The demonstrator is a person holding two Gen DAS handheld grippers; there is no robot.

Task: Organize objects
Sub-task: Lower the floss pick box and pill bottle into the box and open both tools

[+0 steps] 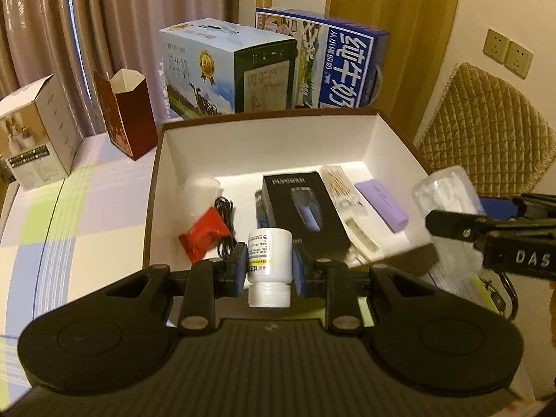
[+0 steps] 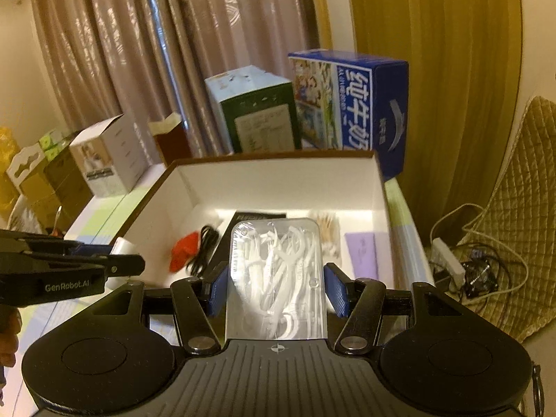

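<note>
1. Setting: a counter (image 1: 87, 208) covered in a pastel checked cloth stands before beige curtains (image 1: 69, 34); a quilted tan chair cushion (image 1: 486, 121) lies at the right.
2. Left hand-held gripper (image 1: 269, 260): its blue pads are clenched on a small white plastic medicine bottle (image 1: 267, 253) with a printed label. The bottle is held cap toward the camera, at the near rim of the box.
3. Right hand-held gripper (image 2: 276, 288): it is grasping a clear flat plastic case of white floss picks (image 2: 276, 278), held above the near edge of the box.
4. Receiving container: an open rectangular cardboard box with white interior and brown rim (image 1: 264, 139) rests on the counter, just ahead of both grippers.
5. Box contents, left to right: a red packet (image 1: 203, 234), a coiled black cable (image 1: 226, 222), a black rectangular carton with a product picture (image 1: 304, 208), a clear pack of wooden cotton swabs (image 1: 342, 191) and a flat lilac bar-shaped item (image 1: 382, 205).
6. Behind the box: two milk cartons, one light blue and green (image 1: 226, 69), one dark blue (image 1: 330, 62).
7. Left of the box: an open maroon paper carton (image 1: 127, 118) and a white printed carton (image 1: 38, 132).
</note>
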